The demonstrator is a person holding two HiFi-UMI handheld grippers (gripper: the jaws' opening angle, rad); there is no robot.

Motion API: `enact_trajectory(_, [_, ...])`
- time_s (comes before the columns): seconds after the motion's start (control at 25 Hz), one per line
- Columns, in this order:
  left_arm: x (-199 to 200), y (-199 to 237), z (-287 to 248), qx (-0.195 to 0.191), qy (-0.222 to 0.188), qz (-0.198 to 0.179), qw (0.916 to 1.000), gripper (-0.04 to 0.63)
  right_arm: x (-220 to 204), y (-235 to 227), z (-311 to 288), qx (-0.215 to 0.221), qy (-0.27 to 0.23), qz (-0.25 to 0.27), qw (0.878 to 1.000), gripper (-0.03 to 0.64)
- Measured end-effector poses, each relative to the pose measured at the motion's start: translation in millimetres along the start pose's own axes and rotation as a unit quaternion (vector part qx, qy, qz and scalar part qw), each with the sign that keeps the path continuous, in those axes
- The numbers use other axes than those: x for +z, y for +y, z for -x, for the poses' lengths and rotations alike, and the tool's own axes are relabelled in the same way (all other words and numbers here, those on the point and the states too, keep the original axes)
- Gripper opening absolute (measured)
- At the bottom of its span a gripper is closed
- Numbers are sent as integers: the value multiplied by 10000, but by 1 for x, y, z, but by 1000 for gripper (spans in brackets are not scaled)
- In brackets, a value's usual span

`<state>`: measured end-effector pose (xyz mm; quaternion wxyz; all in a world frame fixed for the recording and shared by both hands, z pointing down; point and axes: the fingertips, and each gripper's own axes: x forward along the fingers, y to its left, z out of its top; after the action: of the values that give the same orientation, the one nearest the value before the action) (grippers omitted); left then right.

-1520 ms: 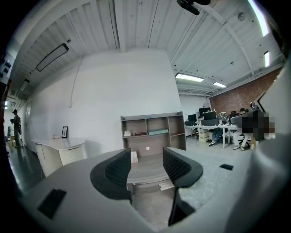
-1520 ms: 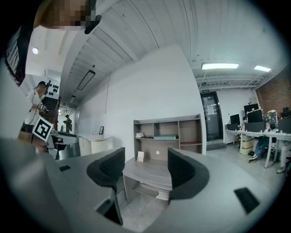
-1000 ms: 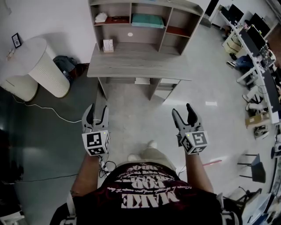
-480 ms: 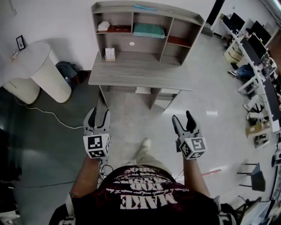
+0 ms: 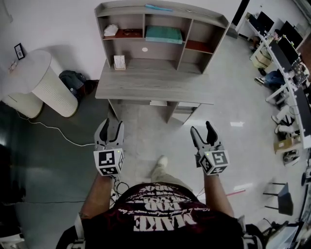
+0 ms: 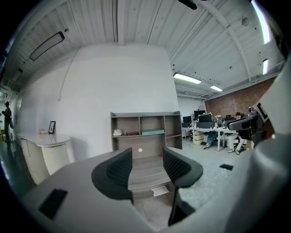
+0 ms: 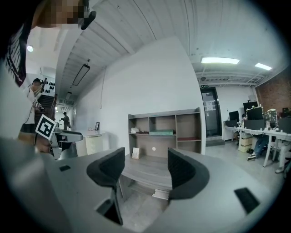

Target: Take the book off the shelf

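Sighting the likeliest target: a teal book (image 5: pixel 164 34), flat in the middle compartment of the hutch (image 5: pixel 219 22) atop the grey desk (image 5: pixel 150 82). Well apart from both tongs, untouched. Judged as the approach step, reach not yet begun.

Left gripper (image 5: pixel 111 127): jaws wide apart, nothing between them but a far view of the desk. Right gripper (image 5: pixel 201 129): likewise wide and empty. Both held low over bare floor, pointing deskward.

For a clean take:
- Walk in close to the desk front, lean over the top, and bring one gripper level with the middle compartment.
- Keep the jaws wide until astride the book's near edge, one above and one below, then close.
- Probably little room under a flat-lying book, so coax it forward over the shelf lip first.
- Draw straight out, minding the dividers either side and the board above.

Hard to make out:
- Book thickness, and whether a single volume or a stack: too small to tell.
- Thin teal strip (image 5: pixel 158 8) on the hutch top and reddish flat item (image 5: pixel 198 46) in the right compartment: possibly books too, cannot say.
- White lump (image 5: pixel 111 30) in the left compartment: unidentified.
- Small white upright thing (image 5: pixel 119 62) on the desk: unreadable.
- Off to the left, a ribbed white round cabinet (image 5: pixel 48 80) with a dark bag (image 5: pixel 72 78) just beside it.
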<state>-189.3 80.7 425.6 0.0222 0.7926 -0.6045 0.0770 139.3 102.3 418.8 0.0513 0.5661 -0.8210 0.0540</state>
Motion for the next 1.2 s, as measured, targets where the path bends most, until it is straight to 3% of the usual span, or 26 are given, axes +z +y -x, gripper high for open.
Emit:
enact_trajectory(0.36, [1,-2,-57,30,77,223,9997,212,8,-34,-52,138,72,36,9999,291])
enact_trajectory(0.92, [47,-26,-152,188,-25,56,9998,212,34,-123,-111,277,-153,-78,9995,291])
enact_trajectory(1.2, [63,-39,-174,326,-106,-21,9994,212,35,-154,-131,428,-259,-199,9985,291])
